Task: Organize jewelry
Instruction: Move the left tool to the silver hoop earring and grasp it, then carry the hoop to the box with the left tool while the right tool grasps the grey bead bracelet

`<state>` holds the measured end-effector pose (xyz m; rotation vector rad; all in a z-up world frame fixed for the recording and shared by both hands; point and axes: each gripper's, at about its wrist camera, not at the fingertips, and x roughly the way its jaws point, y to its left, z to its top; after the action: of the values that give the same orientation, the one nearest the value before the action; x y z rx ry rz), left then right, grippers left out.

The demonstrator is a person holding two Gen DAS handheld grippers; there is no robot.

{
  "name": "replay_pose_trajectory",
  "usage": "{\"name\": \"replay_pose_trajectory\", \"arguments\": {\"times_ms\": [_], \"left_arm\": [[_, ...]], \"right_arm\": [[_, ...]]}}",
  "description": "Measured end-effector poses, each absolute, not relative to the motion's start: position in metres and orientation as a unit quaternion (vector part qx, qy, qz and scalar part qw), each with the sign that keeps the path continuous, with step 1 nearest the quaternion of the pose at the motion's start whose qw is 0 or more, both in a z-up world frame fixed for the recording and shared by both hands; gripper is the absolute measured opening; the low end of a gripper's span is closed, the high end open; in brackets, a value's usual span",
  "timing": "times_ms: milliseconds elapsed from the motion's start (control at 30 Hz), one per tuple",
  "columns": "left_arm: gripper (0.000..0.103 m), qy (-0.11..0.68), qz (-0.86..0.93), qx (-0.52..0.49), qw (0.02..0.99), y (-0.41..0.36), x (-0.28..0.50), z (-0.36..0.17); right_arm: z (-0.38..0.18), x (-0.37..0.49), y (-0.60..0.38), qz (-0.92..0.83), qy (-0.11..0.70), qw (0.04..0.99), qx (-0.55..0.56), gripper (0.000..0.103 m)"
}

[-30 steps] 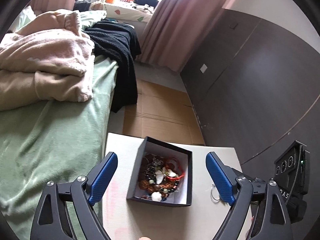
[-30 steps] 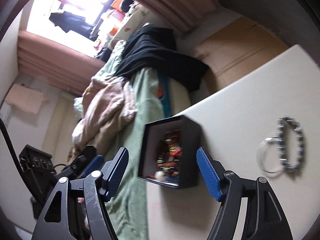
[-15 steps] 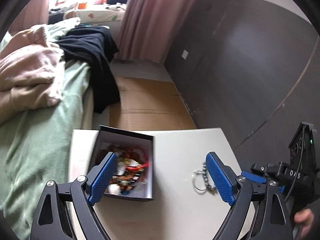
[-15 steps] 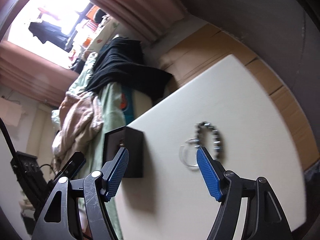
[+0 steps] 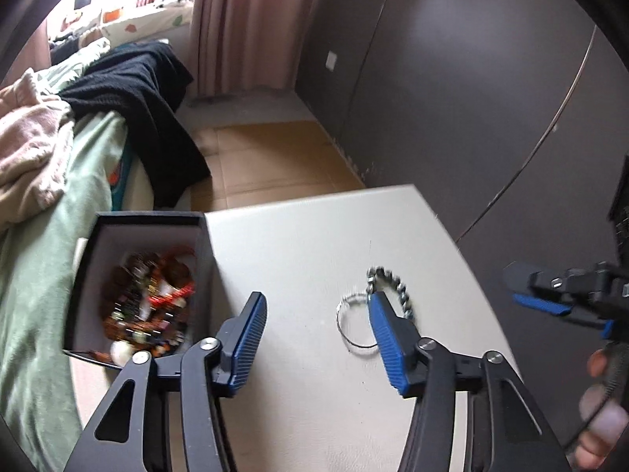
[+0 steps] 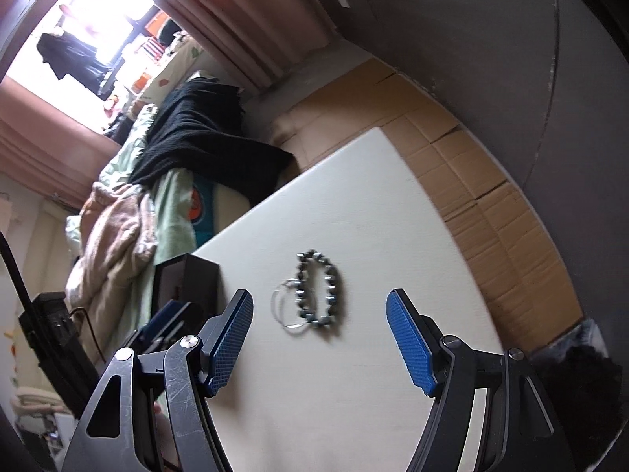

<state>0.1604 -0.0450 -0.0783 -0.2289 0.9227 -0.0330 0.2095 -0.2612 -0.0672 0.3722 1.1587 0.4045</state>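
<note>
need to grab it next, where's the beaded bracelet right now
The beaded bracelet lies on the white table, overlapping a thin silver ring, right of the black jewelry box in the right wrist view.

Left tongs [image 5: 316,328] angled steeply down, blue pads closing with nothing pressed between them. Right tongs [image 6: 319,328] tilted down likewise, pads spread wide, gripping nothing. Fingers of the right hand [image 5: 601,413] wrapped on the handle at the frame's edge.

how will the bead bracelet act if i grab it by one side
The bead bracelet is separate beads in a loop, so it would probably sag, not stay round. It overlaps the thin ring, so it may drag that along.
</note>
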Motion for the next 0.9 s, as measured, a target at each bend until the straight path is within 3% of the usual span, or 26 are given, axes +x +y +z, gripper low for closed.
{"name": "replay_pose_trajectory", "arguments": {"times_ms": [100, 200, 667, 767, 800, 900], "left_arm": [[0.053, 0.460, -0.011, -0.097, 0.882, -0.058, 0.171, -0.095], [0.044, 0.477, -0.011, -0.086, 0.875, -0.070, 0.181, -0.110], [0.043, 0.490, 0.031, -0.023, 0.871, -0.096, 0.189, -0.141], [0.020, 0.490, 0.022, -0.015, 0.871, -0.099, 0.187, -0.140], [0.004, 0.494, 0.021, -0.010, 0.869, -0.100, 0.187, -0.140], [0.002, 0.497, 0.002, -0.031, 0.867, -0.095, 0.184, -0.138]], "right_arm": [[-0.071, 0.212, -0.266, 0.183, 0.546, 0.800, 0.169, 0.071], [-0.071, 0.213, -0.271, 0.163, 0.542, 0.811, 0.148, 0.071], [-0.076, 0.223, -0.309, 0.130, 0.550, 0.810, 0.154, 0.071], [-0.075, 0.223, -0.310, 0.127, 0.547, 0.812, 0.158, 0.071], [-0.075, 0.223, -0.309, 0.125, 0.547, 0.813, 0.156, 0.071], [-0.076, 0.224, -0.306, 0.128, 0.549, 0.812, 0.153, 0.071]]}}
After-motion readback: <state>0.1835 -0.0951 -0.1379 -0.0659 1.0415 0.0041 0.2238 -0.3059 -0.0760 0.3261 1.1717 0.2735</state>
